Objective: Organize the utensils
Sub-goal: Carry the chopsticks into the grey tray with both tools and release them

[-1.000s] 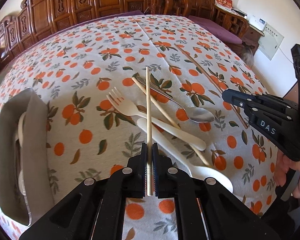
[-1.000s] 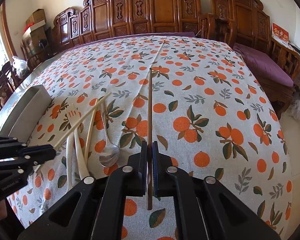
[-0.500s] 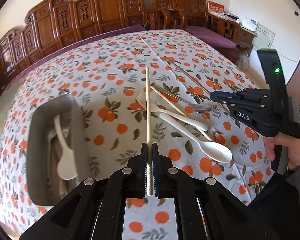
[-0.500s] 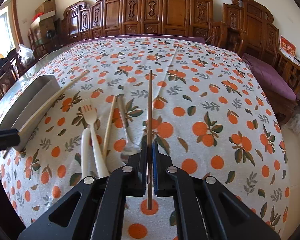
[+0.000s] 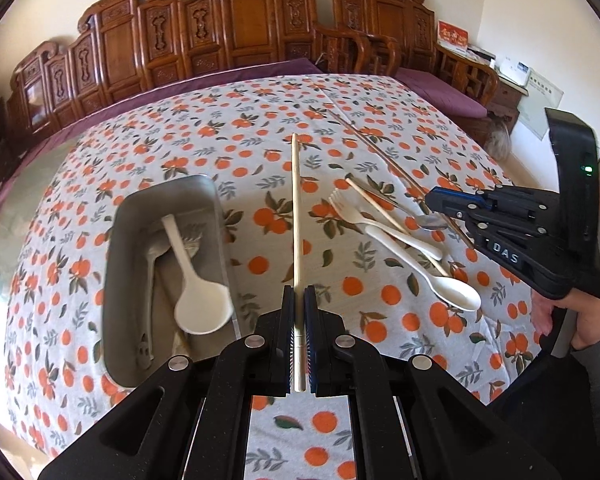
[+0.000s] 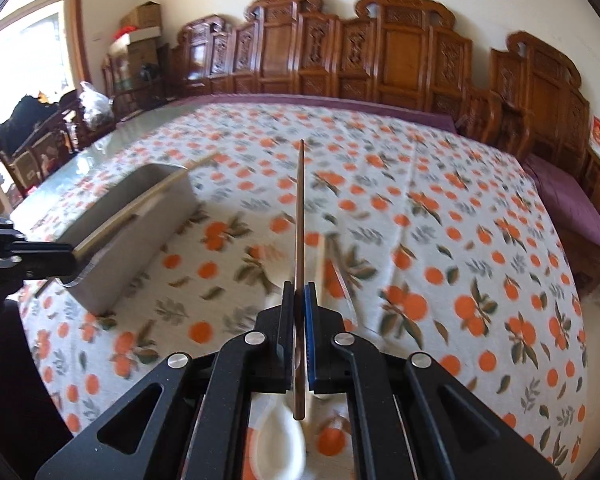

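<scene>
While the left gripper (image 5: 299, 320) clenched a pale chopstick (image 5: 296, 216) and the right gripper (image 6: 299, 312) a dark chopstick (image 6: 300, 216), each looked light, stiff, best held near its butt end

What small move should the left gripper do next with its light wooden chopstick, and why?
Probably shift the left gripper a little to its left, over the grey metal tray, then lower. It is shut on the light wooden chopstick, which hangs over the tablecloth beside the tray, where a white plastic spoon already lies.
</scene>
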A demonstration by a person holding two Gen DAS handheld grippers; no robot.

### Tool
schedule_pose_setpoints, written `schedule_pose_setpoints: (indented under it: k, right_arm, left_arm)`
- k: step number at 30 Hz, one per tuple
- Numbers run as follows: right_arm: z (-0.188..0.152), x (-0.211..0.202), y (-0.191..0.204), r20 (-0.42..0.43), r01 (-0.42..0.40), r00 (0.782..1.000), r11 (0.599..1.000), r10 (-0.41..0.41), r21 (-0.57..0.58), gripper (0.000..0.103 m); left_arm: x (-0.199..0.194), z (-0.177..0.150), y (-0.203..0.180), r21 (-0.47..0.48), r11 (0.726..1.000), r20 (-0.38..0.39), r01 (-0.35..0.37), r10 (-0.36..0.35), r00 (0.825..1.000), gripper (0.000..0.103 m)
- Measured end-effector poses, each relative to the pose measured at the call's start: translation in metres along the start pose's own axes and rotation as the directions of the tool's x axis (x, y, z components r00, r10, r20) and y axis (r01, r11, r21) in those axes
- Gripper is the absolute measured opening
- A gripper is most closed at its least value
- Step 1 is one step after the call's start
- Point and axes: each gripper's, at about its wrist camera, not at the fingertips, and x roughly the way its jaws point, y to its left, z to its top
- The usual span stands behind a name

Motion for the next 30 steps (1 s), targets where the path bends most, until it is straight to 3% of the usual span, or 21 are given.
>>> schedule_pose_setpoints:
  k: [10, 17, 30]
  right_arm:
    - [0.011, -0.008, 0.041, 0.022, -0.070, 0.997, 0.996, 0.072, -0.055, 0.006]
    - [0.013, -0.011, 0.068, 0.023, -0.114, 0.993, 0.989, 0.116, -0.091, 0.006]
    - [0.008, -0.006, 0.089, 0.002, -0.142, 0.990, 0.981, 0.143, -0.131, 0.006]
  left_arm:
    - [-0.028, -0.009, 0.034, -0.029, 0.999, 0.035, -0.043, 0.045, 0.998, 0.004]
    - [-0.027, -0.011, 0.068, -0.078, 0.993, 0.024, -0.090, 0.092, 0.995, 0.004]
    - [0.010, -0.027, 0.103, -0.114, 0.984, -0.088, -0.136, 0.127, 0.988, 0.004]
